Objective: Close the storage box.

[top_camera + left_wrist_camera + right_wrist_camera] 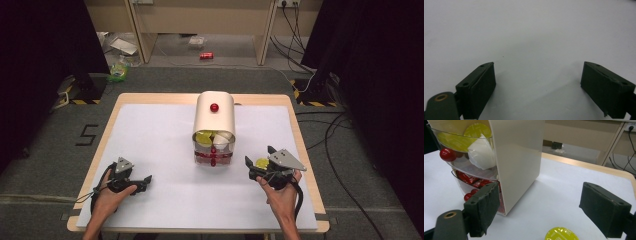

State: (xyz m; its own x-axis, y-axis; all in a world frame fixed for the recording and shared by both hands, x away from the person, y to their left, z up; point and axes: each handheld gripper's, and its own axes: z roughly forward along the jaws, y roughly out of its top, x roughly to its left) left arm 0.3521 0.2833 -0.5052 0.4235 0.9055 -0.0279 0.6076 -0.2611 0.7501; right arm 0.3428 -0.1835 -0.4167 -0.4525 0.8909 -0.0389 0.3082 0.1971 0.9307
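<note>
At the near edge of the white-covered wooden tabletop [150, 130], two bare forearms come in from below, each hand wrapped around a black two-jaw tool. Low on the left, the left tool [146, 179] lies close to the sheet with its jaws pointing right, spread wide with nothing between them; its own view looks down on bare white surface. On the other side, the right tool [259, 164] is held a little higher, angled up and left, jaws likewise parted and holding nothing. Just between and below its jaws a round yellow-green foil-topped capsule [561, 234] lies flat on the sheet, untouched by either jaw. Further in, at the middle of the tabletop, stands a cream rounded-top storage box with clear pull-out drawers and red ball knobs [214, 117]; its upper drawer holds more yellow-green and white capsules, its lower one red ones. Beyond the tabletop lie grey carpet, trailing black cables, dark curtains at both sides and a pale wooden bench along the back wall.
</note>
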